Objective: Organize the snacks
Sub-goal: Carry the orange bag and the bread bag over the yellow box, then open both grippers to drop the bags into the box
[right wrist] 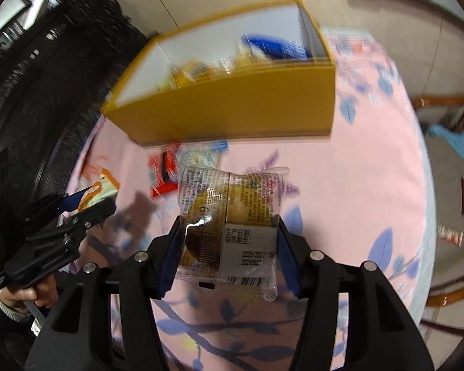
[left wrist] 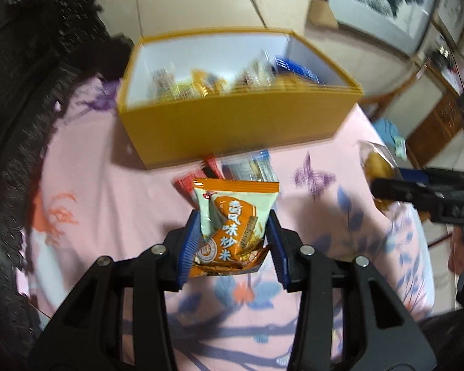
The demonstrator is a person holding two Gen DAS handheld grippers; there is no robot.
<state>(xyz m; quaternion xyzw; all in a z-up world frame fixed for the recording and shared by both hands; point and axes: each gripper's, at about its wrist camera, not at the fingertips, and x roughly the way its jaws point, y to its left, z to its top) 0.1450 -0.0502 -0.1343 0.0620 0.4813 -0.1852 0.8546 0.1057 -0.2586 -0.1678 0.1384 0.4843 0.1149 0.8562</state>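
Observation:
My left gripper (left wrist: 233, 235) is shut on an orange and pale green rice snack packet (left wrist: 232, 222), held above the pink floral cloth. My right gripper (right wrist: 229, 247) is shut on a clear-wrapped yellow cake packet (right wrist: 229, 222). A yellow box (left wrist: 232, 123) with a white inside stands ahead and holds several snack packets (left wrist: 201, 83); it also shows in the right wrist view (right wrist: 232, 105). A red packet (right wrist: 161, 170) and a clear blue-trimmed packet (right wrist: 201, 154) lie on the cloth in front of the box. The right gripper shows at the right of the left view (left wrist: 423, 191), the left gripper at the left of the right view (right wrist: 77, 210).
A pink floral cloth (left wrist: 108, 170) covers the round table. Dark carved furniture (left wrist: 31, 61) stands at the left. Beyond the table's right edge are wooden chairs (right wrist: 442, 105), blue fabric (right wrist: 461, 145) and small packets on the floor (right wrist: 450, 235).

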